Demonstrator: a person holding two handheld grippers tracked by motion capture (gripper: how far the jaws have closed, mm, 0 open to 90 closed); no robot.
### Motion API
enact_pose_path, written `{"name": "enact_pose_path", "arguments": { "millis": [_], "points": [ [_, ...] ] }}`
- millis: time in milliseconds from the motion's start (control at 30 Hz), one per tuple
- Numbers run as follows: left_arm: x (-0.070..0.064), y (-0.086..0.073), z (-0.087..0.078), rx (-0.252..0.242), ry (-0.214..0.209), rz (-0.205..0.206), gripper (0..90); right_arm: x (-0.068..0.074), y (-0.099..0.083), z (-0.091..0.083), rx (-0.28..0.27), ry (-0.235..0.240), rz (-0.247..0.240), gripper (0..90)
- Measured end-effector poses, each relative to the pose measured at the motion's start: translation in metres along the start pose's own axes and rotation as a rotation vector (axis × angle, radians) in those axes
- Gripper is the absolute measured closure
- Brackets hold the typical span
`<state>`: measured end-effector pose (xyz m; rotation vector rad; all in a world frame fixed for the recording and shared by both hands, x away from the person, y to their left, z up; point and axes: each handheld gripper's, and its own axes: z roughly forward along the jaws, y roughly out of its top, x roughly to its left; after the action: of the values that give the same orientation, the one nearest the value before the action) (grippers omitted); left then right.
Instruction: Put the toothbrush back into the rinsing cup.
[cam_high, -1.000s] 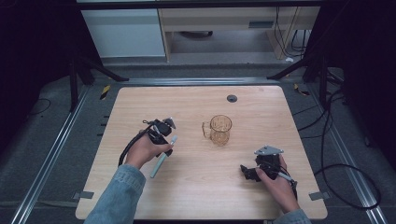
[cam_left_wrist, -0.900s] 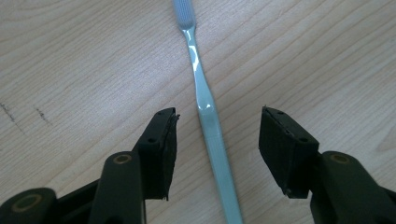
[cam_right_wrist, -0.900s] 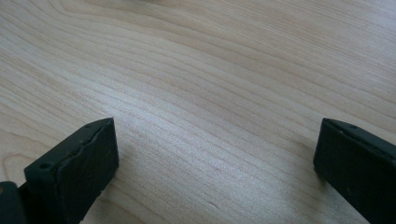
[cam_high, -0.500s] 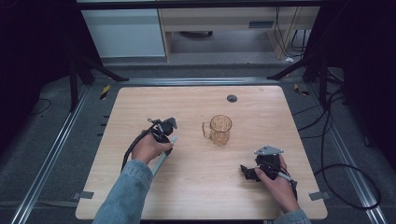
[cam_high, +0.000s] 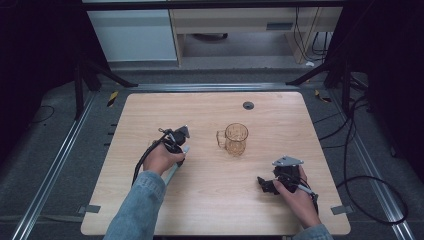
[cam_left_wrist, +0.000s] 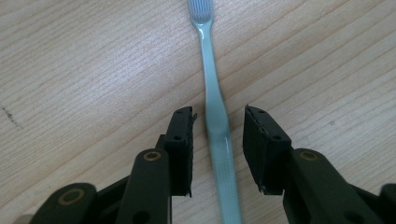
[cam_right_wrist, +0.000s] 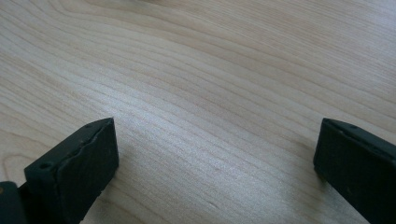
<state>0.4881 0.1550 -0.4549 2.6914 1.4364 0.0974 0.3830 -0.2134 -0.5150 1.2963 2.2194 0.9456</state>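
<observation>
A pale green toothbrush (cam_left_wrist: 212, 88) lies flat on the wooden table (cam_high: 220, 210), its bristle head pointing away in the left gripper view. My left gripper (cam_left_wrist: 218, 114) stands open low over it, one jaw on each side of the handle with a small gap to each. From above, the left gripper (cam_high: 176, 142) sits at the table's left middle, and the toothbrush handle (cam_high: 170, 175) pokes out beneath the hand. My right gripper (cam_high: 263, 185) rests at the front right, jaws wide open over bare wood (cam_right_wrist: 215, 126).
An amber glass mug (cam_high: 236, 139) stands upright in the middle of the table, handle to the left, between the two grippers. A dark round grommet (cam_high: 248, 105) sits near the far edge. Cables trail off both sides.
My left hand has shifted slightly, settling the gripper down over the toothbrush handle. The right gripper and the mug have stayed put.
</observation>
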Motion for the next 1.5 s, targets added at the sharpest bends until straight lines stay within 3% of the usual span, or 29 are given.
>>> {"name": "enact_pose_path", "arguments": {
  "millis": [267, 1267, 1500],
  "points": [
    [0.003, -0.001, 0.002, -0.004, -0.001, -0.028, 67.7, 0.0, 0.0, 0.0, 0.0, 0.0, -0.001, 0.4],
    [-0.002, 0.001, 0.009, -0.002, 0.004, -0.024, 76.4, 0.0, 0.0, 0.0, 0.0, 0.0, 0.0, 0.4],
    [-0.003, -0.001, -0.002, -0.047, 0.01, 0.002, 78.5, 0.0, 0.0, 0.0, 0.0, 0.0, 0.001, 0.4]
  ]
}}
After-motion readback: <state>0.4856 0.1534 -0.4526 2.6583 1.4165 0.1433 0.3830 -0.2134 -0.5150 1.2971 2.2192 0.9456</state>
